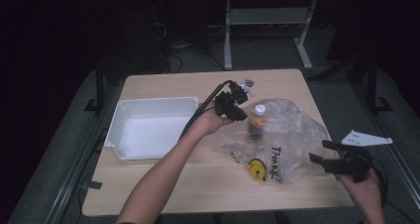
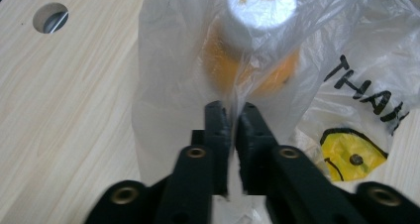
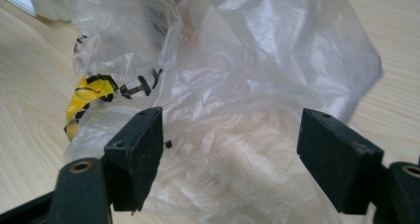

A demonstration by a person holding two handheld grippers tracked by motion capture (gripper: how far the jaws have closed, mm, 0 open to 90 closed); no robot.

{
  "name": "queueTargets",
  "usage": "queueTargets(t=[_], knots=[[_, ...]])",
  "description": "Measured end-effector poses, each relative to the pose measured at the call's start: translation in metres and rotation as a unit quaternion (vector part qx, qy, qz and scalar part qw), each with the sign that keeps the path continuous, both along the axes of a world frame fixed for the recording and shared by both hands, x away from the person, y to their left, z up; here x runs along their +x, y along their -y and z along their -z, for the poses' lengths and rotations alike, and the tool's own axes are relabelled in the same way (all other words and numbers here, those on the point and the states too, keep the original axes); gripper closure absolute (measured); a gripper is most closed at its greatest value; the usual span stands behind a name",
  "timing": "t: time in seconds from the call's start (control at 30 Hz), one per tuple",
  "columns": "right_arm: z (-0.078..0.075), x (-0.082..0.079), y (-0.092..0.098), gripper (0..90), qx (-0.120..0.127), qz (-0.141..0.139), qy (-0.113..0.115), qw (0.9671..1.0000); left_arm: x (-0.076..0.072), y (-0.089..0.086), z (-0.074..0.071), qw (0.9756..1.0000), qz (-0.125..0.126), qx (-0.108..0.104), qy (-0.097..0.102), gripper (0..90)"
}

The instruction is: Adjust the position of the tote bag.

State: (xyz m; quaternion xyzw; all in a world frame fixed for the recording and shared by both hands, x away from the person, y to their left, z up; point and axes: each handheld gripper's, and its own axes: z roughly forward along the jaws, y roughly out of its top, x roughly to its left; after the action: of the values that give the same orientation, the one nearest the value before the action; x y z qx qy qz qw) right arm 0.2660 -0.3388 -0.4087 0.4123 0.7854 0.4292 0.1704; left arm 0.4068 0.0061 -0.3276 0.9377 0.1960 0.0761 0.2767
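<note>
A thin clear plastic bag [image 1: 289,135] with black lettering and a yellow smiley [image 1: 256,168] lies crumpled on the wooden table [image 1: 198,189]. Inside it stands a bottle [image 1: 257,119] with orange contents and a white cap. My left gripper [image 1: 241,114] is at the bag's left side. In the left gripper view its jaws [image 2: 233,117] pinch a fold of the bag [image 2: 168,85] just in front of the bottle [image 2: 257,40]. My right gripper [image 1: 323,151] hovers at the bag's right edge, jaws wide apart [image 3: 230,144], with the bag [image 3: 247,85] in front of them, untouched.
A white rectangular tray [image 1: 153,102] sits on the left half of the table, close to my left forearm. A round hole [image 2: 50,17] pierces the tabletop near the far edge. Table legs and cables stand on the floor behind.
</note>
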Motion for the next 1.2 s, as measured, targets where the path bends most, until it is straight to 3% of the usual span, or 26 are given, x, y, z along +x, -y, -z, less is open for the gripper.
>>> queueTargets(t=[0.43, 1.2], knots=[[0.001, 0.000, -0.006, 25.5, -0.004, -0.010, -0.002, 0.9999, -0.005, -0.025, 0.017, 0.9996, -0.025, 0.005, -0.015, 89.8], [0.000, 0.001, -0.011, 25.2, -0.008, -0.024, -0.008, 0.9997, -0.009, -0.047, 0.050, 0.9978, -0.049, 0.009, -0.044, 89.8]])
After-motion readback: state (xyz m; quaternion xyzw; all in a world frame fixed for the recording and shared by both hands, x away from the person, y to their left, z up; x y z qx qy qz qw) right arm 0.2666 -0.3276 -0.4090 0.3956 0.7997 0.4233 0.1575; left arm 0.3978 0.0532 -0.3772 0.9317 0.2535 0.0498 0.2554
